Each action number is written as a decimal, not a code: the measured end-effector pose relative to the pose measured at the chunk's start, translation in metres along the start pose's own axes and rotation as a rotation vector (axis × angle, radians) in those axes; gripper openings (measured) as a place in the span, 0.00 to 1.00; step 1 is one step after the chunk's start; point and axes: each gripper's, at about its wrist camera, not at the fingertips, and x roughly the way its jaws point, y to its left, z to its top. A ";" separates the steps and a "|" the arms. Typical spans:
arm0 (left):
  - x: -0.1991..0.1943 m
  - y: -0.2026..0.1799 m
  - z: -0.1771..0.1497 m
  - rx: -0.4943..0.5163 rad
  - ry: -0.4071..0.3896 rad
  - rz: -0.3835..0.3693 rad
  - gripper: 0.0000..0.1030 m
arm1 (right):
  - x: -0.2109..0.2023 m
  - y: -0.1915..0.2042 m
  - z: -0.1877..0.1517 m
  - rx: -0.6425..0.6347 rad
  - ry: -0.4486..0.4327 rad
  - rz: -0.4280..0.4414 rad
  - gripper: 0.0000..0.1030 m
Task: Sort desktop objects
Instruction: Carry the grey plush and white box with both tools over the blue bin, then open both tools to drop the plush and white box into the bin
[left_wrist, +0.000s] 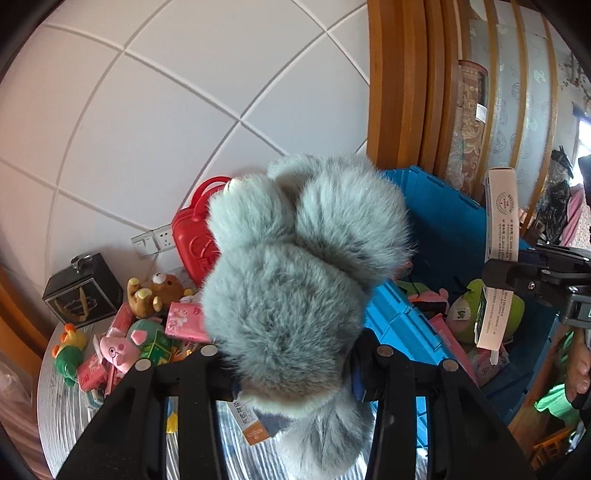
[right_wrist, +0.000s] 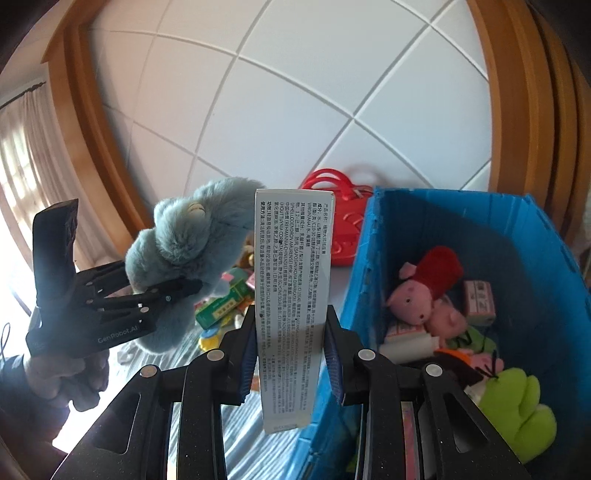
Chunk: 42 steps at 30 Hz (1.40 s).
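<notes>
Both grippers carry cargo above the table: the left gripper (left_wrist: 295, 365) is clamped on a grey plush toy (left_wrist: 295, 266), the right gripper (right_wrist: 291, 350) pinches a tall white carton (right_wrist: 293, 288) upright between its fingers. The blue bin (right_wrist: 517, 229) lies right of the carton, apparently already holding toys; each load should clear the rim before the fingers part.

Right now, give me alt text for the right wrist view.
The right tongs grip an upright white carton printed with small text, beside a blue crate of plush toys. At left, the left tongs hold a grey-blue fluffy plush.
</notes>
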 end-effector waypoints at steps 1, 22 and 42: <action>0.004 -0.008 0.005 0.014 0.002 -0.010 0.40 | -0.004 -0.009 0.000 0.012 -0.006 -0.012 0.31; 0.081 -0.130 0.090 0.202 0.028 -0.199 0.40 | -0.033 -0.155 -0.005 0.203 -0.044 -0.236 0.31; 0.107 -0.143 0.127 0.167 -0.020 -0.236 0.91 | -0.021 -0.207 0.017 0.223 -0.092 -0.379 0.97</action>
